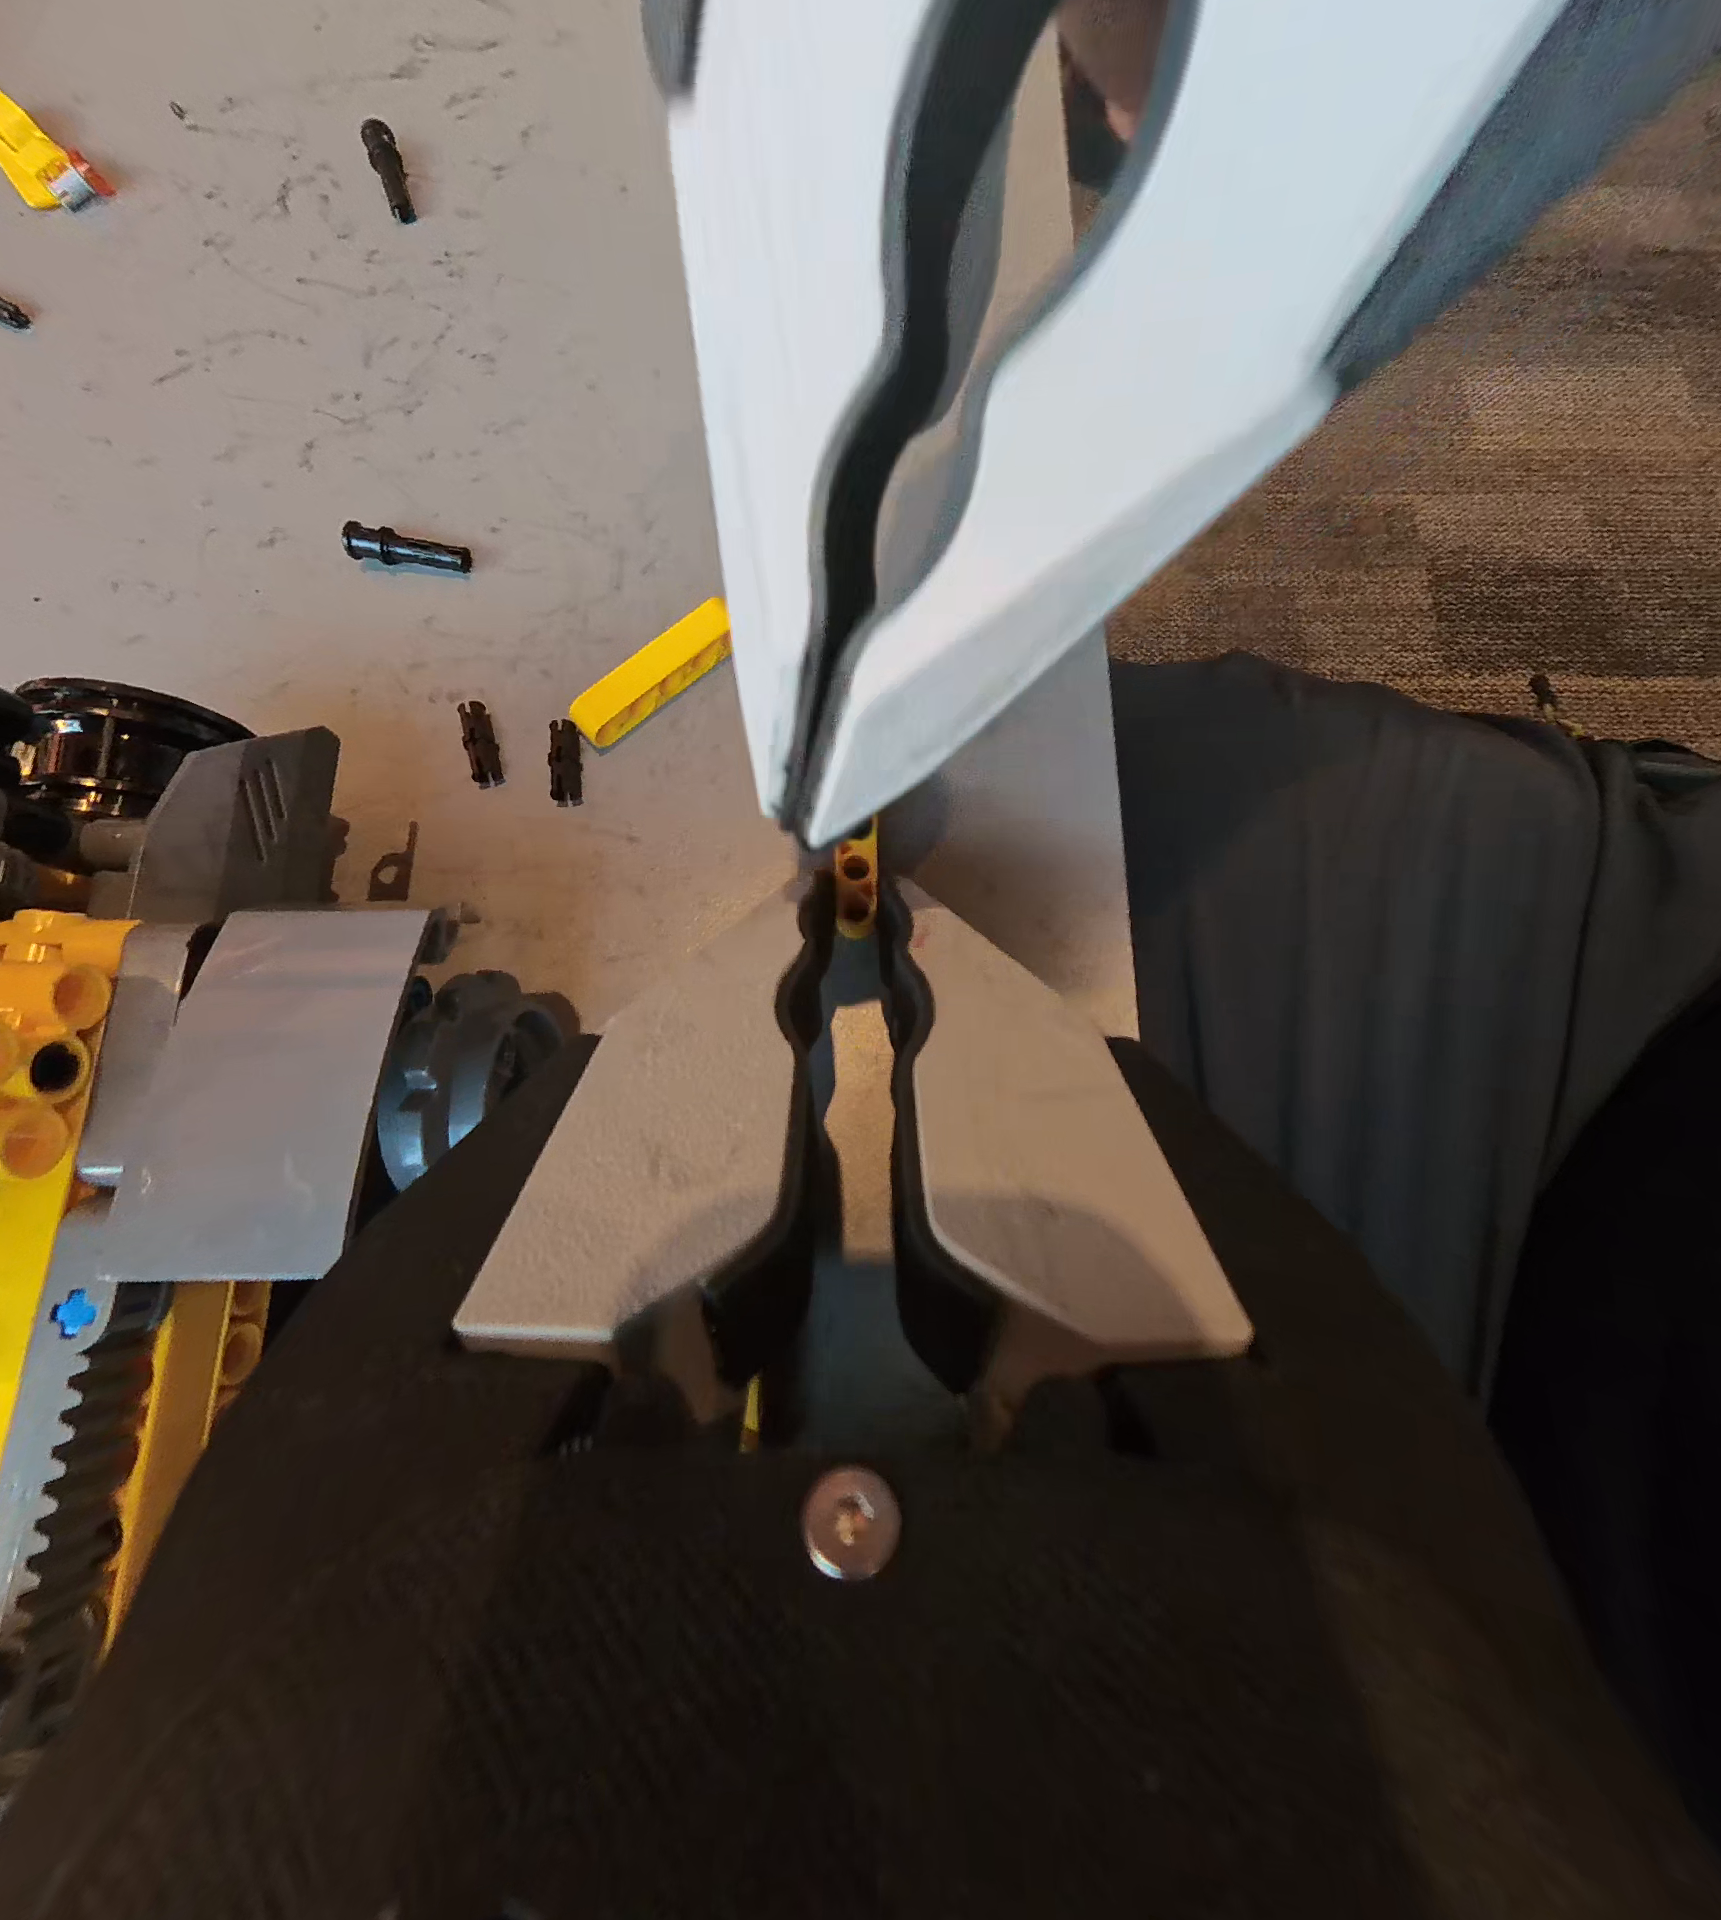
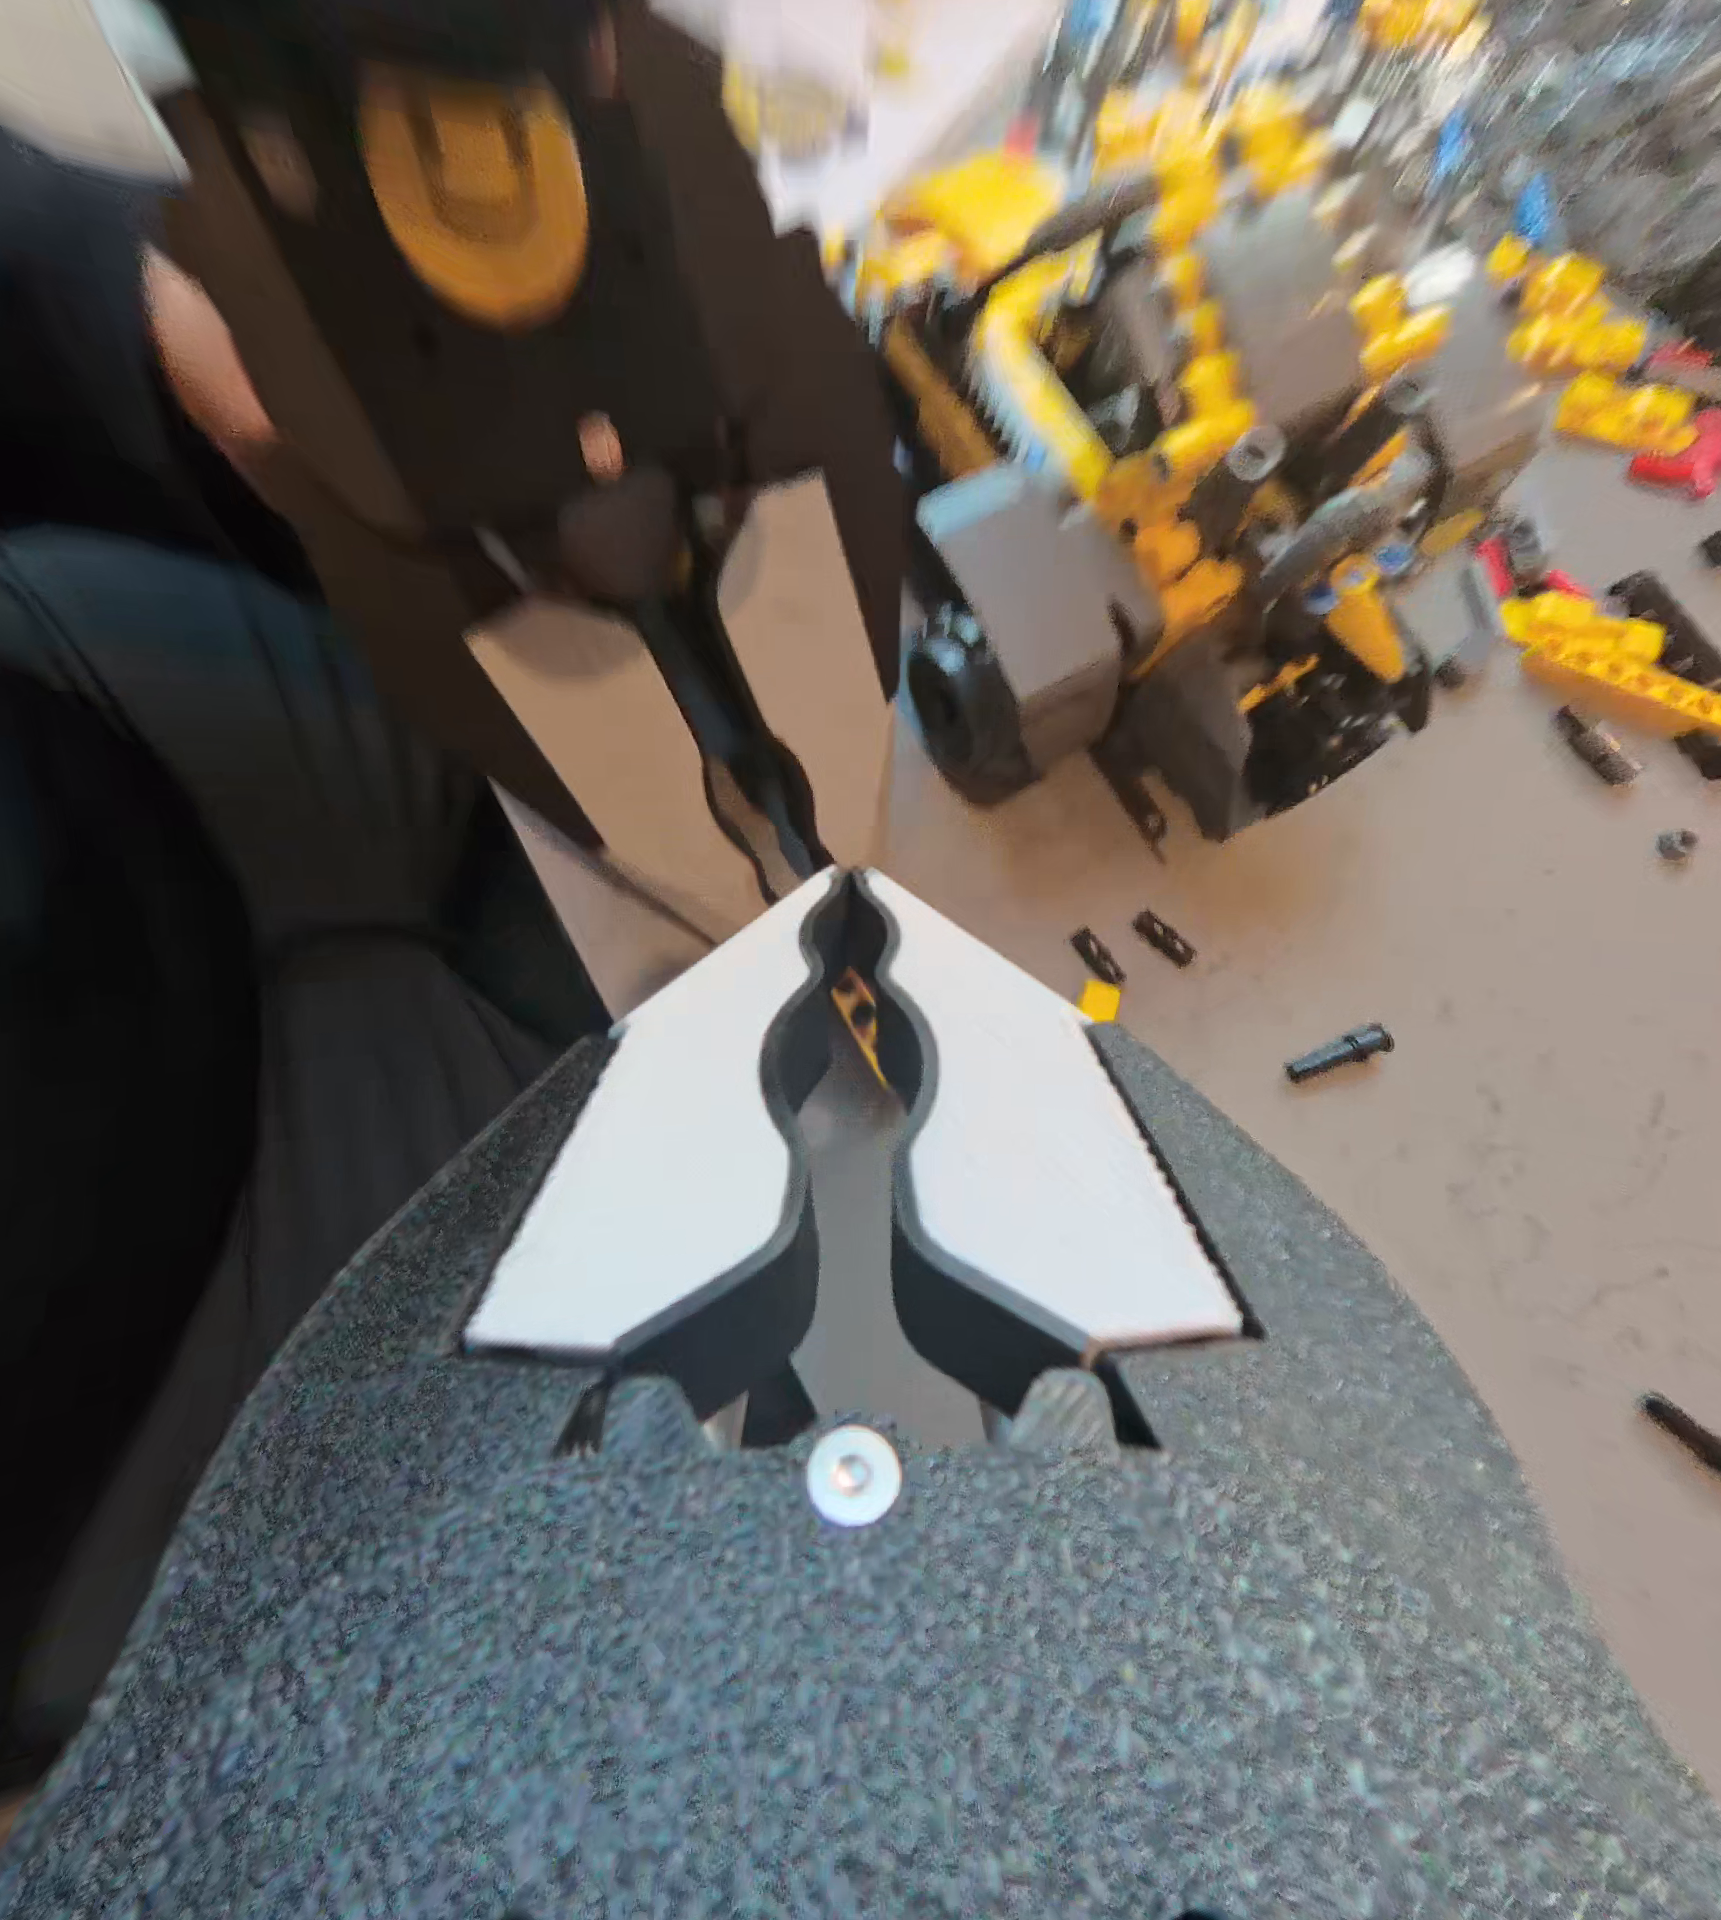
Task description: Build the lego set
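Yellow beam (image 1: 854,881), half hidden between both closed tongs (image 1: 851,894).

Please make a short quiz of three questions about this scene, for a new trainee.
1. True or false: the left gripper is shut on a yellow beam.
2. Which gripper meets that beam from above in the left wrist view?
A. the right gripper
B. no gripper
C. a third gripper
3. Fill the gap: on the table, the two short black pins lie close to a second yellow ____.

Key
1. True. The beam end shows between its fingertips.
2. A. Its closed tips come down onto the beam's top end; whether they pinch it cannot be told.
3. beam. The vehicle model stands farther off.
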The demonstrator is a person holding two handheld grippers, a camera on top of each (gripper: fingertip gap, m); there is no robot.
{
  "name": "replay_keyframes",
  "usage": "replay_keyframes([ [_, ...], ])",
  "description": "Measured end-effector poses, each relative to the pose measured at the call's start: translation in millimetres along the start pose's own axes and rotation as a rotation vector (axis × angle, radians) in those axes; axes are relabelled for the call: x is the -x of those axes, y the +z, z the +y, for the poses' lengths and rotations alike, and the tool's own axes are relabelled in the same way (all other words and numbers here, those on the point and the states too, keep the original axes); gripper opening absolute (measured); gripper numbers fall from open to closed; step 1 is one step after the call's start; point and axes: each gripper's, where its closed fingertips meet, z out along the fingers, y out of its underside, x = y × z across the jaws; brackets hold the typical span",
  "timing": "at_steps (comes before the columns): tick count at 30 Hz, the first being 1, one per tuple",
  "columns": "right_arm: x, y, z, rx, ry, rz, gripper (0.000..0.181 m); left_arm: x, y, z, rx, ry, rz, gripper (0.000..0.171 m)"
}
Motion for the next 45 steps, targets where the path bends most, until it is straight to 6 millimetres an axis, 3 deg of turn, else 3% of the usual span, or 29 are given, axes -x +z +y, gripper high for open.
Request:
replay_keyframes([
  [1, 0, -7, -9, -0.079, 0.051, -0.014, 0.000, 0, 0, 0, 0.000, 0.001, -0.003, 0.005],
  [4, -12, -24, -14, -0.239, 0.168, 0.037, 0.012, 3, 1, 0, -0.001, -0.005, -0.018, 0.005],
  [10, -35, -49, -4, -0.418, 0.292, 0.171, 0.014, 11, 4, -4, 0.001, -0.062, -0.053, 0.004],
  [14, -47, -64, 5, -0.464, 0.315, 0.242, 0.015, 15, 2, -4, -0.004, -0.044, -0.105, 0.019],
  [18, -67, -81, 32, -0.435, 0.324, 0.371, 0.016, 15, -9, 0, -0.015, -0.050, -0.127, 0.030],
  [23, -89, -93, 79, -0.352, 0.401, 0.435, 0.021, 6, -38, 11, -0.036, -0.074, -0.155, 0.033],
  [27, -117, -95, 104, -0.228, 0.442, 0.458, 0.036, -23, -59, 23, -0.056, -0.079, -0.138, 0.040],
  [34, -164, -69, 109, -0.073, 0.439, 0.395, 0.045, -82, -67, 35, -0.168, -0.046, -0.108, 0.033],
  [37, -176, -53, 118, 0.011, 0.469, 0.373, 0.049, -93, -65, 40, -0.186, -0.037, -0.118, 0.028],
  [41, -185, -47, 112, -0.006, 0.509, 0.383, 0.049, -99, -63, 47, -0.193, -0.042, -0.129, 0.026],
  [45, -184, -45, 112, 0.013, 0.464, 0.413, 0.027, -98, -58, 55, -0.173, -0.050, -0.112, 0.025],
])
